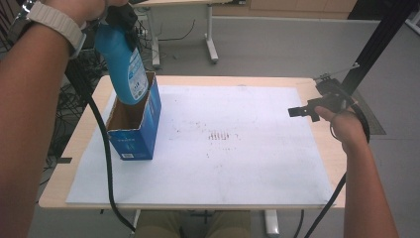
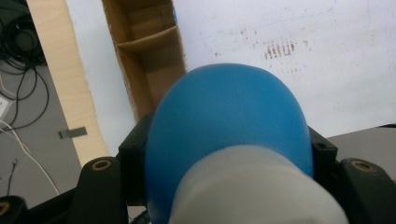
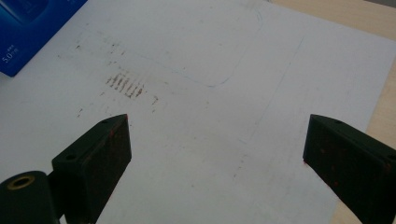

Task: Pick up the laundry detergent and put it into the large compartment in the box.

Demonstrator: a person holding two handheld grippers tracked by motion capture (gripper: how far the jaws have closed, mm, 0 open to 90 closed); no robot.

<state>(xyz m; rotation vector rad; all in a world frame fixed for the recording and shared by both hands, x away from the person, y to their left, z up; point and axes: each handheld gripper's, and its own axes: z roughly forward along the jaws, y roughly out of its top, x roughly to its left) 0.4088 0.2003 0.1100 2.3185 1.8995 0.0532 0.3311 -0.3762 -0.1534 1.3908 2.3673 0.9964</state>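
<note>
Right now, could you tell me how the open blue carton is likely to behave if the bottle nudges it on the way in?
The blue carton stands tall on a narrow base, so it may tip. It looks like thin cardboard and seems empty, so probably light enough to slide on the white sheet. The blue bottle, clamped in the left gripper, is just entering its mouth, while the right gripper hovers apart.

We see the blue box blocking the white sheet at 9 o'clock, bottle plugging its open top; from centre to 3 o'clock the sheet lies open.
</note>
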